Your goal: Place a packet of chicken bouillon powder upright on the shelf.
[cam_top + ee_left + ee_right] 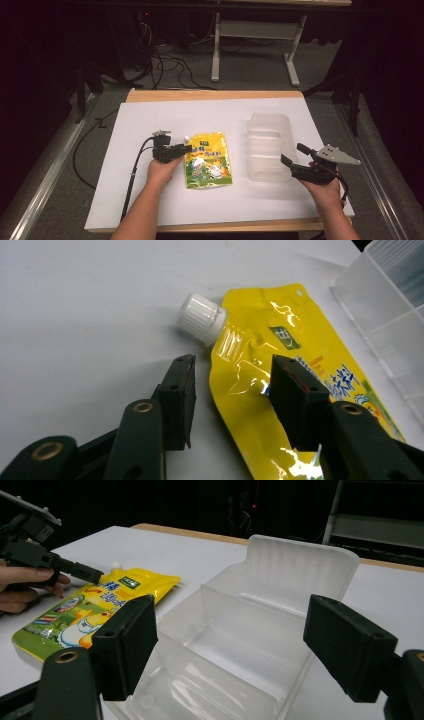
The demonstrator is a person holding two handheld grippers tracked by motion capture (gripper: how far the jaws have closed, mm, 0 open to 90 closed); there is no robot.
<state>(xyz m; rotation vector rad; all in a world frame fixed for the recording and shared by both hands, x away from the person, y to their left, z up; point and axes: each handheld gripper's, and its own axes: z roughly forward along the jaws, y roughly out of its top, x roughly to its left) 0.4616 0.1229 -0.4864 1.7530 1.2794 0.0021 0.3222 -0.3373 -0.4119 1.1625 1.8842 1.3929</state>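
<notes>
A yellow spouted pouch (208,160) with a white screw cap (200,319) lies flat on the white table top (150,200), cap end away from me. My left gripper (186,148) is at the pouch's upper left edge. In the left gripper view its jaws stand apart: one over the bare table, the other above the pouch (280,340), and neither pad presses on it. My right gripper (291,153) is open beside the right near corner of a clear plastic container (269,145), with nothing between its jaws. The right gripper view looks into that container (300,555).
The container is divided into compartments and stands just right of the pouch (100,605). A wooden table edge (215,95) borders the white sheet at the back. Beyond it are dark floor, cables (170,65) and a desk frame (252,30).
</notes>
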